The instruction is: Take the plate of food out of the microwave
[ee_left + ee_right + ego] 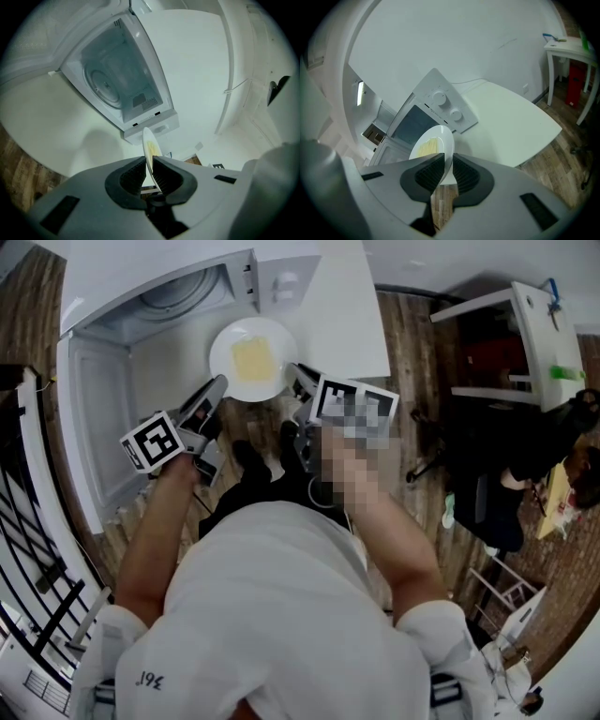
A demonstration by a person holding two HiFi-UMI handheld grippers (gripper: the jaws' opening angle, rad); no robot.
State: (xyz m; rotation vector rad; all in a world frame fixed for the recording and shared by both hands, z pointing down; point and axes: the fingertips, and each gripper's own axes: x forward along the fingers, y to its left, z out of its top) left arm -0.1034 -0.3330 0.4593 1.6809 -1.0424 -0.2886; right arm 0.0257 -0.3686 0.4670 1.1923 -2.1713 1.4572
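A white plate (253,359) with a flat yellow piece of food is held just outside the open white microwave (178,292), over the white table (352,315). My left gripper (217,382) is shut on the plate's left rim, and my right gripper (298,371) is shut on its right rim. In the left gripper view the plate (149,145) stands edge-on between the left gripper's (149,174) ribbed pads, with the empty microwave cavity (117,79) behind. In the right gripper view the plate (433,143) rises from the right gripper's (447,173) pads, in front of the microwave's knob panel (447,110).
The microwave door (94,418) hangs open to the left. A small white side table (525,334) with a red thing beneath stands at the right on the wooden floor (412,362). A black railing (28,521) runs along the left edge.
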